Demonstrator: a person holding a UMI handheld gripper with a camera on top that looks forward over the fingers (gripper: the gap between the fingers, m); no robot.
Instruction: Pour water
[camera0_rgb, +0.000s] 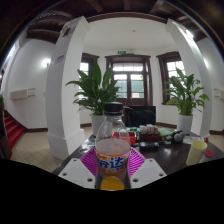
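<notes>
White hall, potted plants beyond dark surface. Gripper jaws clamped on bottle, upright, cap on, near front edge. Step in hand: grasp, judged secure. Next: uncap, carry toward cup, far right; tilt slowly.

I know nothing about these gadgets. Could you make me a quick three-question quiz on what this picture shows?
1. True or false: the bottle stands between the fingers of the hand-held gripper.
2. What colour is the drink in the bottle's lower part? A) orange B) green C) blue
3. Fill in: beyond the dark table, two leafy ___ flank the door.

Key: 1 true; 2 A; 3 plants.
</notes>
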